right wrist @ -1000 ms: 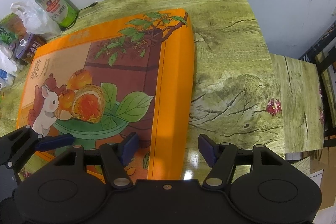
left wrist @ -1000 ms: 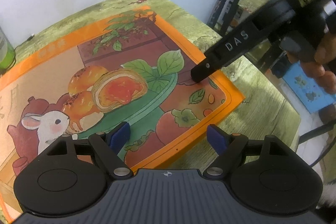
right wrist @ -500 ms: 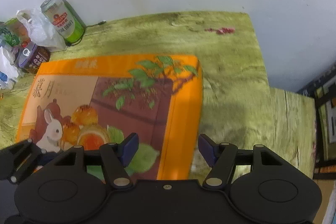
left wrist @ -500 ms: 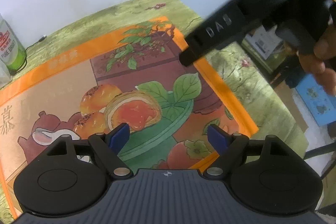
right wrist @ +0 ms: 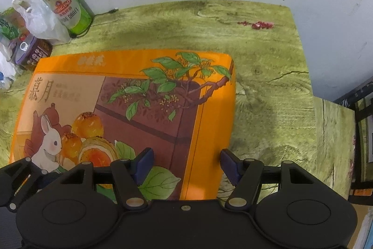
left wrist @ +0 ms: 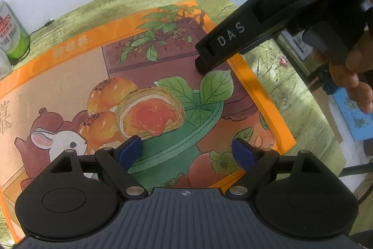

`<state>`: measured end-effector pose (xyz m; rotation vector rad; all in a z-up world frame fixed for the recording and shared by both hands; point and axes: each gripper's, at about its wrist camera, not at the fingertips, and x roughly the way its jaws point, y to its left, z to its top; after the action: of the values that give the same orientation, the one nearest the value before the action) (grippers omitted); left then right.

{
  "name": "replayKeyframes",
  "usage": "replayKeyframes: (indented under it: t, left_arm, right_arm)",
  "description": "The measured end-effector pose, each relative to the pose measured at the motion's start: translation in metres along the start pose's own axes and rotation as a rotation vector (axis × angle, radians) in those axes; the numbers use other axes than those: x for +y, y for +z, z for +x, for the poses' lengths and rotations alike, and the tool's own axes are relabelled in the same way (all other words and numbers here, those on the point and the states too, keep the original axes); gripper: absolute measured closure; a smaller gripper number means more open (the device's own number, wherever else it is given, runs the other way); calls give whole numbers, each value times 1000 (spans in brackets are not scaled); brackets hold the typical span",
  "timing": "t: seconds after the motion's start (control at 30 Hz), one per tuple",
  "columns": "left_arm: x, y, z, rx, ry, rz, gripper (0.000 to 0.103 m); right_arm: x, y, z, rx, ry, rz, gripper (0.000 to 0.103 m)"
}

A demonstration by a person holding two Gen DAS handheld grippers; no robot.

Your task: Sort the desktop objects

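While both pairs of fingers are held apart with nothing gripped, the left gripper [left wrist: 186, 151], just widened, and right gripper [right wrist: 186, 163] are poised over the orange box [right wrist: 205, 109], laid flat mid-worktop [right wrist: 268, 90]; a green can [right wrist: 70, 8] is stood at the far-left edge.

Both wrist views look steeply down, sharing the orange box [left wrist: 163, 76].

A green wood-grain table [right wrist: 263, 43] bears an orange box [right wrist: 209, 132] and a beer can [right wrist: 70, 8].
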<state>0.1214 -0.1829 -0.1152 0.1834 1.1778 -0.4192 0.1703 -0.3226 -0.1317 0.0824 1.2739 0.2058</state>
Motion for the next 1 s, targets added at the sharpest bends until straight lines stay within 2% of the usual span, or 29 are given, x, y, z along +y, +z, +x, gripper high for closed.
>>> replayKeyframes:
  t: [1.0]
  left_arm:
    - [-3, 5, 5, 25, 11, -4, 12]
  right_arm:
    - [-3, 2, 6, 26, 9, -11, 40]
